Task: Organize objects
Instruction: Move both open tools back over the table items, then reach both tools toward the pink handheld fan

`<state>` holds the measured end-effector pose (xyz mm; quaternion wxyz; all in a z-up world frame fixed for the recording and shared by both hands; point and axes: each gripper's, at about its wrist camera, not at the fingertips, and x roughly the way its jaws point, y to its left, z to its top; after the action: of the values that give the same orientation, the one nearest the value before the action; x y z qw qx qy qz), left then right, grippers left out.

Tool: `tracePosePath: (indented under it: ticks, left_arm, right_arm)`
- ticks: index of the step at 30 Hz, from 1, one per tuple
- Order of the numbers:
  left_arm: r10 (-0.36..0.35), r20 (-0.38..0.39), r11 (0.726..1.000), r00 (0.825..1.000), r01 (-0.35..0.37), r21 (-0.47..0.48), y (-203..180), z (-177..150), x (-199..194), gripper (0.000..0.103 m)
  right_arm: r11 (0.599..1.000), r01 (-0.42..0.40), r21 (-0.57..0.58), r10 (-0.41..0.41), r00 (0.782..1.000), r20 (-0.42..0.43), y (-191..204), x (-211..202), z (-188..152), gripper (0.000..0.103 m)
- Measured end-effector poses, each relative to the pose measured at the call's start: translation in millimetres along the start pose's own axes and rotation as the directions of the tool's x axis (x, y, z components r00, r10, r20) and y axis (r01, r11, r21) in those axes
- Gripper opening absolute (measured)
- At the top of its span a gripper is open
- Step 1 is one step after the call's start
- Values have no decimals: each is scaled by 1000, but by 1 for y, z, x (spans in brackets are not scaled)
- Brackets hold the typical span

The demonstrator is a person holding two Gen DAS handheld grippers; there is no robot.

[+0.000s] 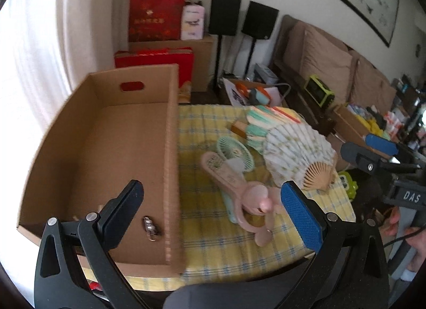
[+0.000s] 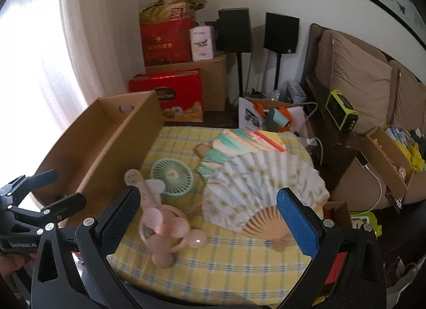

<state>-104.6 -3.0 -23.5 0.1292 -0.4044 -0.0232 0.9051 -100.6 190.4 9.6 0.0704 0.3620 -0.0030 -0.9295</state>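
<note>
A brown cardboard box (image 1: 170, 149) (image 2: 106, 146) stands on the left of a table with a yellow checked cloth (image 1: 226, 253) (image 2: 231, 261). Inside lies a small metal clip (image 1: 150, 227). On the cloth lie a pink handheld fan (image 1: 250, 197) (image 2: 159, 226), a mint green handheld fan (image 1: 234, 149) (image 2: 173, 176), a white folding paper fan (image 1: 293, 149) (image 2: 255, 184) and a green and orange folding fan (image 1: 266, 120) (image 2: 245, 141). My left gripper (image 1: 213, 202) is open, straddling the box's right wall. My right gripper (image 2: 207, 213) is open above the pink fan; it also shows in the left view (image 1: 372, 152).
Red gift boxes (image 2: 170, 96) and cardboard cartons stand behind the table. Two black speakers (image 2: 279, 34) on stands and a brown sofa (image 2: 359, 80) sit at the back right. An open carton (image 2: 271, 117) and a green device (image 2: 342, 113) lie beyond the table's far edge.
</note>
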Motion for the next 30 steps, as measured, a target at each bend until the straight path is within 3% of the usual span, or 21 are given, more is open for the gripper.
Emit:
tracePosePath:
  ticks: [9, 13, 22, 24, 26, 30]
  left_arm:
    - [-51, -43, 999, 998, 51, -5, -12, -1, 24, 100]
    - [-57, -54, 998, 997, 56, -17, -9, 10, 32, 83]
    - [-98, -94, 995, 991, 99, 4, -24, 10, 47, 48]
    - [-108, -107, 994, 988, 109, 4, -27, 9, 51, 43]
    - [-113, -116, 993, 987, 114, 9, -32, 7, 54, 39]
    - [-133, -131, 990, 982, 137, 24, -42, -2, 57, 35]
  right_arm:
    - [1000, -19, 12, 19, 999, -34, -23, 6, -25, 103]
    - [999, -42, 2, 42, 997, -71, -20, 19, -38, 99]
    - [992, -127, -2, 126, 983, -134, -11, 41, -51, 74]
    - [989, -149, 4, 148, 977, -152, -10, 45, -54, 63]
    - [988, -153, -1, 151, 974, -170, -9, 48, -57, 58]
    - [989, -148, 10, 148, 972, -182, -13, 51, -62, 56]
